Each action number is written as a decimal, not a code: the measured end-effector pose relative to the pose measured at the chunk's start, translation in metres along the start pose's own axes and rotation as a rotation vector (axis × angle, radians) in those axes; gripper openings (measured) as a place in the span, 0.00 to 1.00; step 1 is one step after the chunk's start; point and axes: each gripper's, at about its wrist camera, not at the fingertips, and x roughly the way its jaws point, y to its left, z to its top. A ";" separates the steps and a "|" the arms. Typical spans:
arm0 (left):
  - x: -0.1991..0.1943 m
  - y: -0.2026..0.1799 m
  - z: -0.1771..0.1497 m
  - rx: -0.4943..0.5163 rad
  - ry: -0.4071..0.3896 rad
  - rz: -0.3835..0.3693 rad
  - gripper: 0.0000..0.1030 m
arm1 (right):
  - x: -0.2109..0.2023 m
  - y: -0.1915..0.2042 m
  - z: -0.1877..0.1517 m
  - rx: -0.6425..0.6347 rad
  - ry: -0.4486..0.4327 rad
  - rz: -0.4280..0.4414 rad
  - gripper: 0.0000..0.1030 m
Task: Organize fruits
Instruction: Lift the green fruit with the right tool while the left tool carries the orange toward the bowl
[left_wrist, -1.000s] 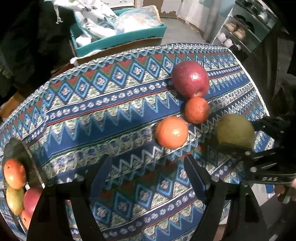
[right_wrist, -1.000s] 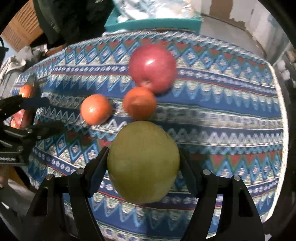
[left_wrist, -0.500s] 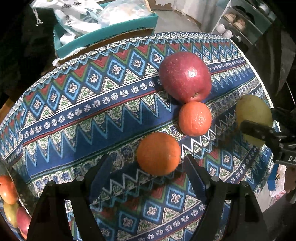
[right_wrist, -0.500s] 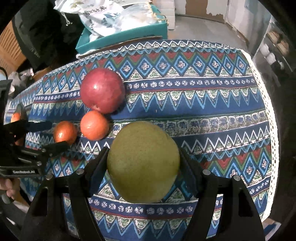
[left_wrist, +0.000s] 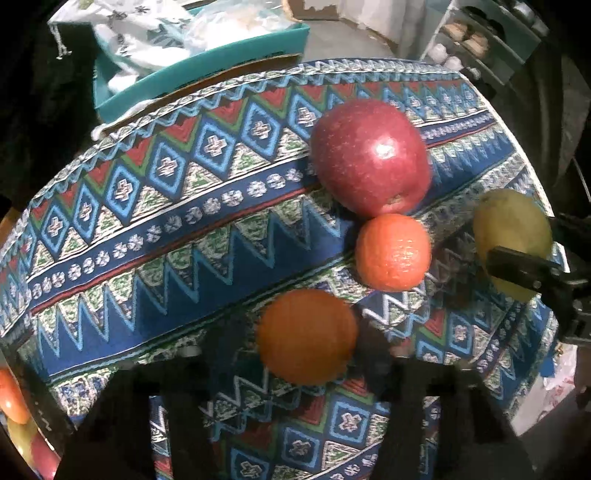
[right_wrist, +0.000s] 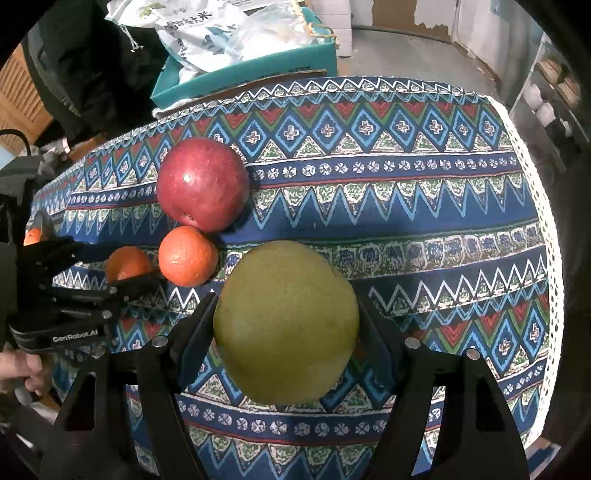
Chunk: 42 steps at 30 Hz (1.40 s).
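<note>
My right gripper (right_wrist: 286, 325) is shut on a large yellow-green pear (right_wrist: 286, 321) and holds it above the patterned tablecloth (right_wrist: 406, 206). The pear also shows in the left wrist view (left_wrist: 511, 236). My left gripper (left_wrist: 306, 354) is open, its blurred fingers on either side of an orange (left_wrist: 306, 336), seen too in the right wrist view (right_wrist: 127, 263). A second orange (left_wrist: 393, 253) touches a red apple (left_wrist: 371, 157) just beyond. In the right wrist view the second orange (right_wrist: 188, 255) and the apple (right_wrist: 203, 182) lie left of the pear.
A dark bowl (left_wrist: 22, 373) with several fruits sits at the table's left edge. A teal box (right_wrist: 243, 70) with plastic bags stands behind the table. Shelves (left_wrist: 480, 40) stand at the back right. The table's right edge has white trim (right_wrist: 546, 229).
My left gripper has moved forward and right until its fingers flank the near orange. My right gripper has lifted the pear and drawn back to the right.
</note>
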 end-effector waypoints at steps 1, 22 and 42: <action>-0.001 -0.001 0.000 0.004 -0.004 0.008 0.46 | -0.001 0.000 0.001 -0.003 -0.003 0.000 0.71; -0.076 -0.007 -0.018 0.032 -0.127 0.016 0.46 | -0.055 0.042 0.009 -0.106 -0.120 0.009 0.71; -0.162 0.014 -0.049 -0.017 -0.255 0.019 0.46 | -0.108 0.104 0.015 -0.206 -0.226 0.064 0.71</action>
